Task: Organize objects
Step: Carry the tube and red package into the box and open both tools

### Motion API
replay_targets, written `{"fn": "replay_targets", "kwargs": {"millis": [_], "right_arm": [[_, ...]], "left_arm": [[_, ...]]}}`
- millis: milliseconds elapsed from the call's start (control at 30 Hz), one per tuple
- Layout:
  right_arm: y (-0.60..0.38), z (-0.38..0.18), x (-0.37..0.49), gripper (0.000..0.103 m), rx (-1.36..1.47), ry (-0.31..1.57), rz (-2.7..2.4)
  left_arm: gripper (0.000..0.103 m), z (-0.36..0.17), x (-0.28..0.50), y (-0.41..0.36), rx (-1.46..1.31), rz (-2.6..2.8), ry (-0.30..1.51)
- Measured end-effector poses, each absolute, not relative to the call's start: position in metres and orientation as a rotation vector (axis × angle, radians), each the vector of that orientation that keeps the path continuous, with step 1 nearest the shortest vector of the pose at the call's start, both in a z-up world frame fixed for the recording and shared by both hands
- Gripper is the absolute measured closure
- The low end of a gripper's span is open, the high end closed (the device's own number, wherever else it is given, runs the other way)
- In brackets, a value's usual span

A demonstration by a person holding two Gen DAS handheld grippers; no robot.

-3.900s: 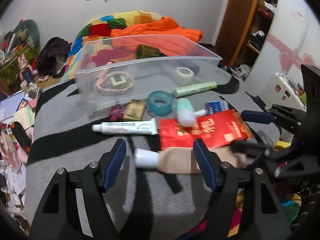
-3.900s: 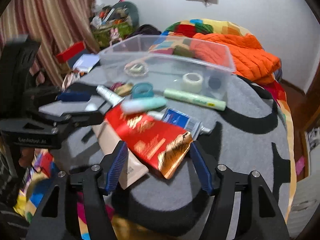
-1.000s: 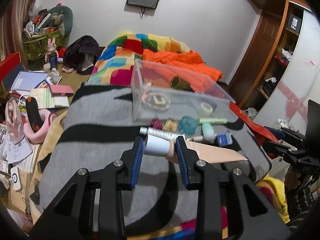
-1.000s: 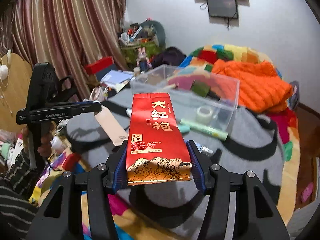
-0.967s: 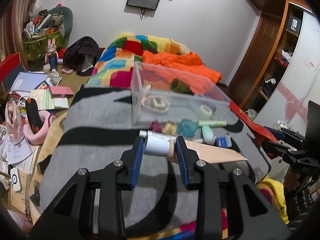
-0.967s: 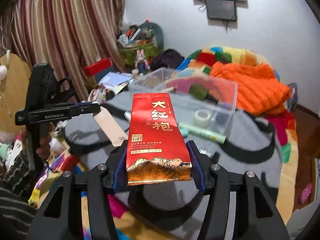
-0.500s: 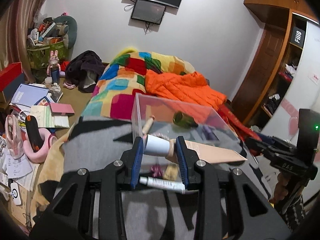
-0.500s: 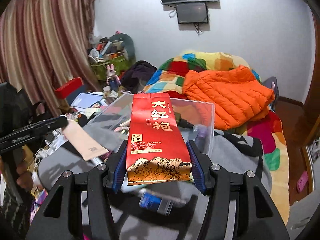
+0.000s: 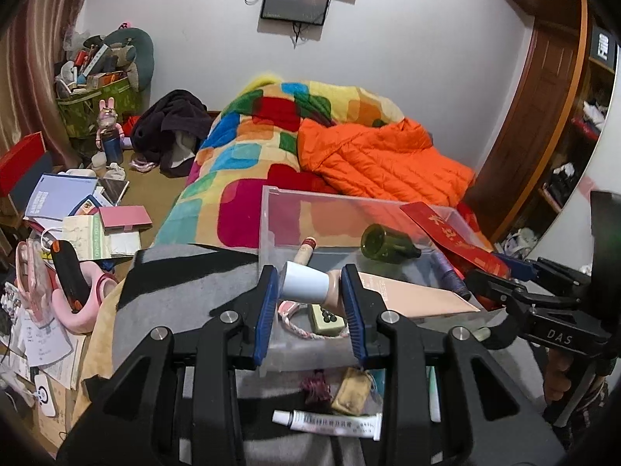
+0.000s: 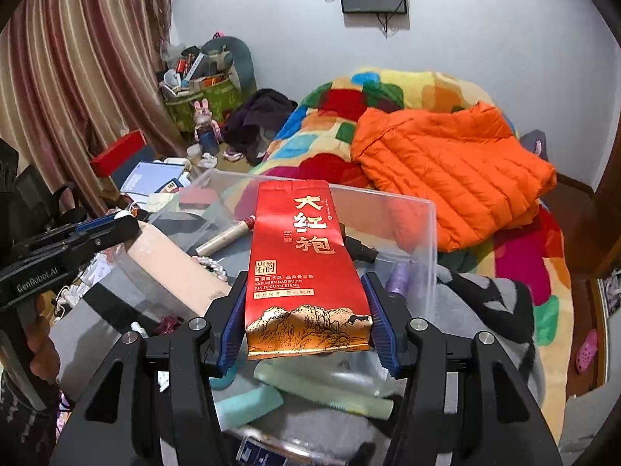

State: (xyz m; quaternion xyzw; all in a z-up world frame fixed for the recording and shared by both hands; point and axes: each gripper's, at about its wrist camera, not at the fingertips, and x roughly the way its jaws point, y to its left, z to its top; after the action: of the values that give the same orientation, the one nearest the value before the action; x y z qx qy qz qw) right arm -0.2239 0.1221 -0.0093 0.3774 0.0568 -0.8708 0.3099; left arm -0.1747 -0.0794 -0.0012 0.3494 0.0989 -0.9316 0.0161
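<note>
L tongs [image 9: 310, 291] clamped on a beige tube [image 9: 403, 293], grip at the neck just behind its white cap [image 9: 304, 281]; tube body sticks out to the right of the pads. R tongs [image 10: 306, 312] clamped on a red tea pouch [image 10: 302, 268], gold print at the bottom edge, pouch upright between the blue pads. Both items are held in the air over the clear plastic bin [image 9: 271, 209].

In L view the R tongs [image 9: 504, 268] come in from the right w/ the pouch [image 9: 450, 233] angled over the bin's right corner. In R view the L tongs [image 10: 112, 225] sit at left, tube [image 10: 174, 260] over the bin's near-left part; a hand [image 10: 39, 349] on the handle is partly in view.

Inside bin: green glass bottle [image 9: 386, 242] lying on its side, a roll w/ red-banded end [image 9: 304, 250], braided pink-white bracelet [image 9: 299, 320], small cream block w/ dark dots [image 9: 328, 318], purple thread spool [image 9: 448, 275].

Outside, on the grey/black blanket [image 9: 186, 283] near side of the bin: white ointment tube [image 9: 330, 423], small tan packet [image 9: 353, 390], dark pink bit [image 9: 316, 384], pale green stick [image 10: 330, 388], teal item [image 10: 248, 402] – can't tell exactly what.

Bkgd: patchwork quilt [image 9: 248, 163] w/ orange puffer jacket [image 9: 380, 159] on the bed.
</note>
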Motion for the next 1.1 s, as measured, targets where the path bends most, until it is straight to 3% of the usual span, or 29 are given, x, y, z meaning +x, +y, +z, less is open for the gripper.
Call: {"fn": "replay_targets", "kwargs": {"millis": [467, 767, 833, 1100], "right_arm": [[0.113, -0.031, -0.242, 0.05, 1.08, 0.256, -2.296], [0.13, -0.009, -0.222, 0.044, 1.026, 0.234, -2.314], [0.136, -0.003, -0.214, 0.041, 1.007, 0.226, -2.321], [0.159, 0.01, -0.179, 0.034, 0.943, 0.226, -2.346]], "left_arm": [[0.068, -0.016, -0.187, -0.061, 1.193, -2.888, 0.192], [0.039, 0.003, -0.161, -0.056, 1.101, -2.925, 0.113], [0.027, 0.007, -0.154, -0.057, 1.092, -2.934, 0.108], [0.011, 0.001, -0.123, -0.054, 1.14, -2.924, -0.006]]}}
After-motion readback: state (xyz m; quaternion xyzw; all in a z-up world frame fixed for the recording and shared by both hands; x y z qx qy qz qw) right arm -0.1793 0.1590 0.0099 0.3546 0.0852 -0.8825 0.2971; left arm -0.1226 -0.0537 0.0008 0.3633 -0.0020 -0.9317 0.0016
